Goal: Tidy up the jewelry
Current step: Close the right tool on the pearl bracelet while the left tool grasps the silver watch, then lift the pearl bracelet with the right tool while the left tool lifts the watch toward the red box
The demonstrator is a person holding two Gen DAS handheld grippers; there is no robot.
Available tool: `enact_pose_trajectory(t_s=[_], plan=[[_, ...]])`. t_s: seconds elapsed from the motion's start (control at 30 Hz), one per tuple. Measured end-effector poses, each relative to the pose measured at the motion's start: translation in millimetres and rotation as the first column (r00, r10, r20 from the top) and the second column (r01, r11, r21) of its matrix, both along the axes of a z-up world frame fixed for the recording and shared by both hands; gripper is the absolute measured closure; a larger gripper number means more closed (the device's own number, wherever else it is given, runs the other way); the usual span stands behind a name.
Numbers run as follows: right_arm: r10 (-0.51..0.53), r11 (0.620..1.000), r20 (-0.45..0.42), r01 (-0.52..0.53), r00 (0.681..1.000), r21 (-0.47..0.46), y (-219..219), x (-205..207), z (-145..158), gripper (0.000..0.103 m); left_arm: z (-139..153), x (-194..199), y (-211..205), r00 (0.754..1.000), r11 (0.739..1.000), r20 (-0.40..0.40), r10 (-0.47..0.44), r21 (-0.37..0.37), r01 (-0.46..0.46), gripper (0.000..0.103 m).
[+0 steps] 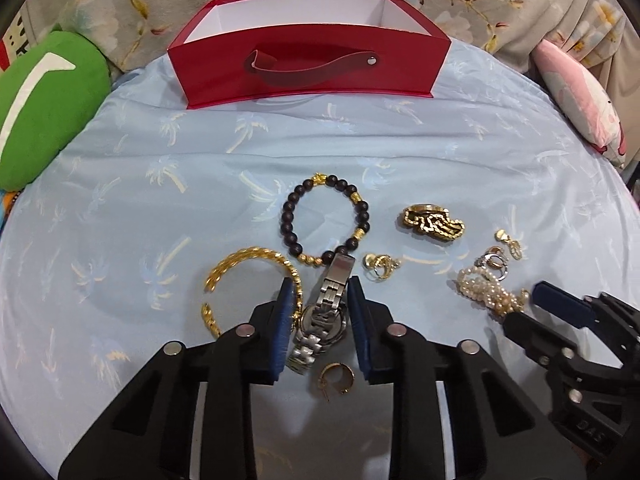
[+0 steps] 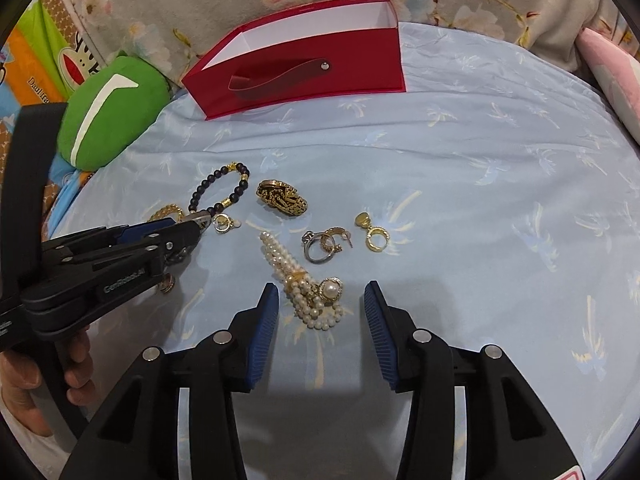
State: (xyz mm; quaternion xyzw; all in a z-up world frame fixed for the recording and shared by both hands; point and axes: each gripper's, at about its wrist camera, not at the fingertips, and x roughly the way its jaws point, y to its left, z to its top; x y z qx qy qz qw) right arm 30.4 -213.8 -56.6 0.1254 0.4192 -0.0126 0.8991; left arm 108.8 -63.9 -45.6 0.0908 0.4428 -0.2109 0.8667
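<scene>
Hiding part of the gold bangle (image 1: 240, 280): left hand-held gripper (image 1: 318, 292).

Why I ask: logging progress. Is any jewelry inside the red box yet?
No, the red box shows only bare white walls inside.

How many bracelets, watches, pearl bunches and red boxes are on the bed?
Bracelets: 2, dark bead bracelet and gold bangle
Watches: 2, silver watch and gold watch
Pearl bunches: 1, pearl bunch
Red boxes: 1, red box
Total: 6
</scene>
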Motion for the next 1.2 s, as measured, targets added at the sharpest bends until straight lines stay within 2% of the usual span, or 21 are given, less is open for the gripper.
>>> enact_pose_trajectory(t_s=[0.13, 0.17, 0.2, 0.23, 0.27, 0.33, 0.47, 0.57, 0.63, 0.73, 0.8, 0.9, 1.07, 1.17, 1.2], plan=[[0.016, 0.999, 0.004, -0.016, 1.000, -0.044, 6, 10, 0, 0.060, 3, -7, 7, 1.000, 1.000, 0.010, -0.006, -0.026, 0.006, 0.077], [0.019, 0.998, 0.002, -0.019, 1.000, -0.053, 8, 11, 0, 0.064, 4, -8, 9, 1.000, 1.000, 0.011, -0.007, -0.030, 0.007, 0.076], [0.025, 0.998, -0.003, -0.025, 1.000, -0.063, 9, 12, 0, 0.075, 4, -10, 10, 1.000, 1.000, 0.014, -0.006, -0.030, 0.007, 0.076], [0.025, 0.997, -0.004, -0.025, 1.000, -0.067, 9, 11, 0, 0.077, 5, -11, 10, 1.000, 0.999, 0.017, -0.010, -0.032, 0.010, 0.072], [0.027, 0.998, -0.006, -0.027, 1.000, -0.061, 9, 10, 0, 0.078, 5, -11, 10, 1.000, 0.999, 0.018, -0.010, -0.031, 0.011, 0.062], [0.024, 0.998, -0.013, -0.024, 1.000, -0.051, 7, 6, 1, 0.080, 7, -11, 9, 0.999, 1.000, 0.035, -0.015, -0.023, 0.016, 0.057], [0.005, 1.000, -0.031, -0.006, 0.999, -0.027, 3, -3, 2, 0.080, 6, -7, -2, 0.997, 0.998, 0.050, -0.056, 0.004, 0.056, 0.057], [-0.004, 1.000, -0.039, 0.004, 0.999, -0.015, 0, -8, 2, 0.080, -1, -5, -10, 0.997, 0.997, 0.025, -0.073, 0.013, 0.073, 0.058], [-0.009, 1.000, -0.042, 0.009, 0.999, -0.006, -1, -10, 3, 0.080, -2, -8, -12, 0.997, 0.998, 0.037, -0.067, 0.021, 0.066, 0.063], [-0.013, 1.000, -0.042, 0.013, 0.999, 0.000, -1, -11, 2, 0.080, -1, -9, -10, 0.998, 0.998, 0.026, -0.063, 0.000, 0.063, 0.083], [-0.014, 1.000, -0.043, 0.015, 0.999, 0.006, 0, -11, 2, 0.080, -1, -10, -9, 0.998, 0.998, 0.020, -0.059, -0.014, 0.059, 0.091], [-0.014, 1.000, -0.039, 0.015, 0.999, 0.011, 1, -12, 4, 0.080, 1, -13, -7, 0.998, 0.998, 0.018, -0.059, -0.029, 0.059, 0.092], [-0.012, 1.000, -0.023, 0.013, 1.000, 0.018, 1, -15, 12, 0.088, 11, -23, 1, 0.998, 0.995, 0.017, -0.059, -0.076, 0.060, 0.092], [-0.004, 1.000, -0.016, 0.004, 1.000, 0.021, 3, -17, 16, 0.103, 19, -29, 9, 0.998, 0.993, 0.021, -0.052, -0.105, 0.054, 0.093], [-0.002, 1.000, -0.012, 0.003, 1.000, 0.021, 4, -17, 17, 0.103, 23, -31, 13, 0.999, 0.992, 0.022, -0.049, -0.117, 0.051, 0.093]])
